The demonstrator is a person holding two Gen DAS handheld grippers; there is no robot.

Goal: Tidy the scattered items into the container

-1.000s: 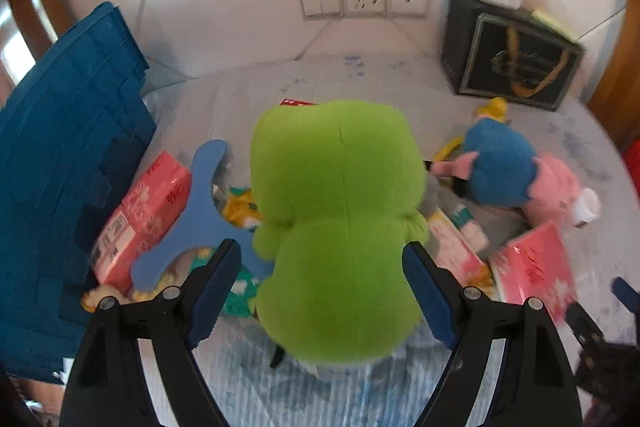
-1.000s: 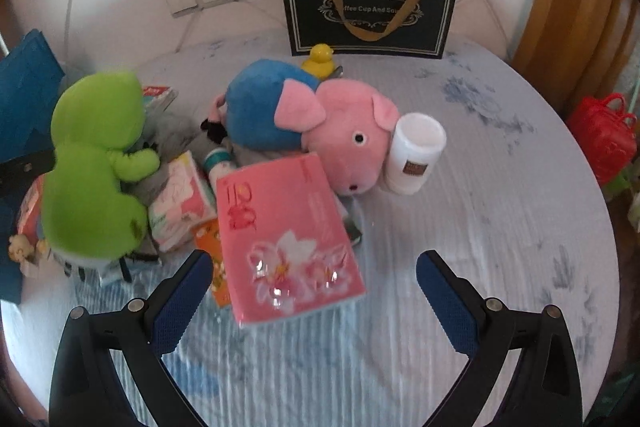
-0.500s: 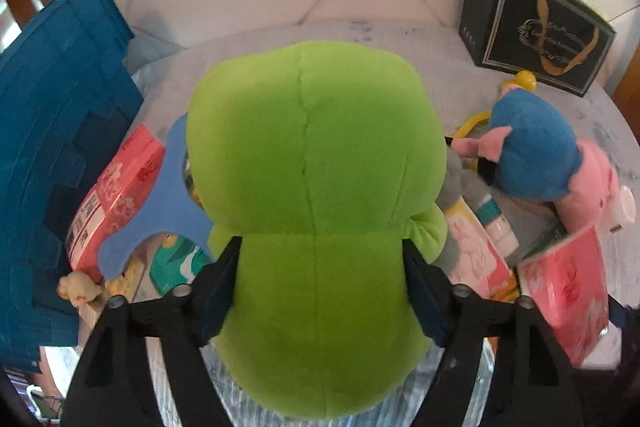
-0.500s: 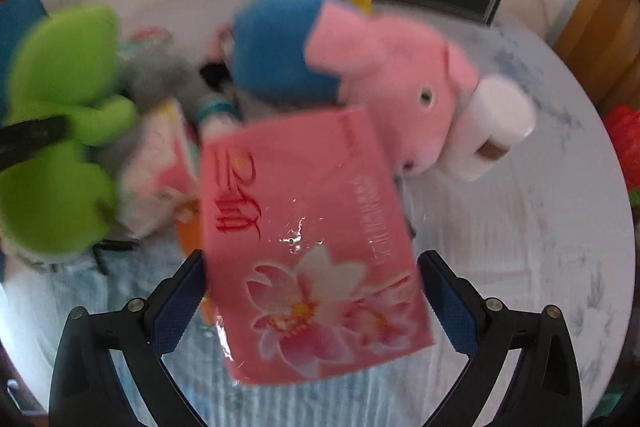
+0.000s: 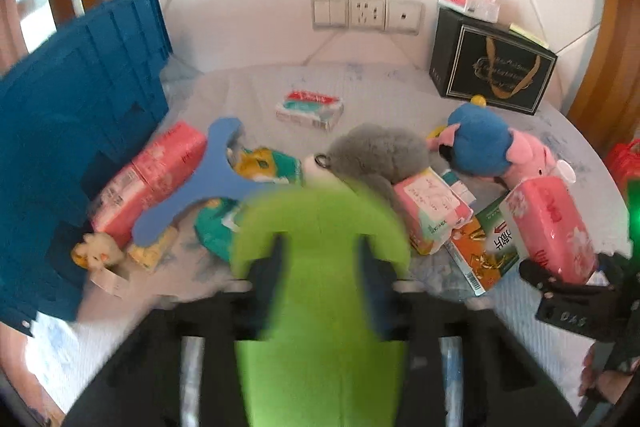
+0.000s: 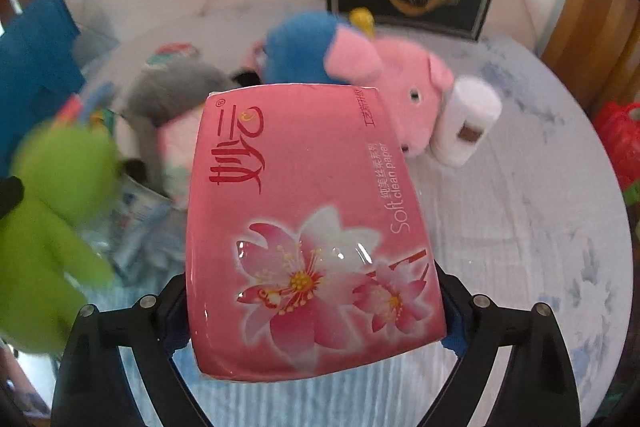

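Note:
My left gripper point(image 5: 322, 259) is closing on the green plush toy point(image 5: 320, 327); its fingers point(image 5: 272, 267) dent the toy's waist, and the view is blurred by motion. My right gripper point(image 6: 314, 307) is closing too, with the pink flowered tissue pack point(image 6: 304, 187) filling the gap and a pad against each long side. In the left wrist view that pack point(image 5: 552, 227) stands tilted up at the right. The blue container point(image 5: 68, 147) stands at the left edge of the bed.
Scattered on the bed are a grey plush point(image 5: 376, 151), a blue and pink pig plush point(image 5: 488, 147), pink tissue packs point(image 5: 152, 175), a blue Y-shaped piece point(image 5: 200, 183), an orange-green box point(image 5: 484, 251) and a white cup point(image 6: 468, 123). A black gift bag point(image 5: 492, 75) stands by the wall.
The left jaws have squeezed in on the green plush, which has come away from the pile, uncovering the grey plush. The right gripper moved forward around the pink pack and narrowed onto it.

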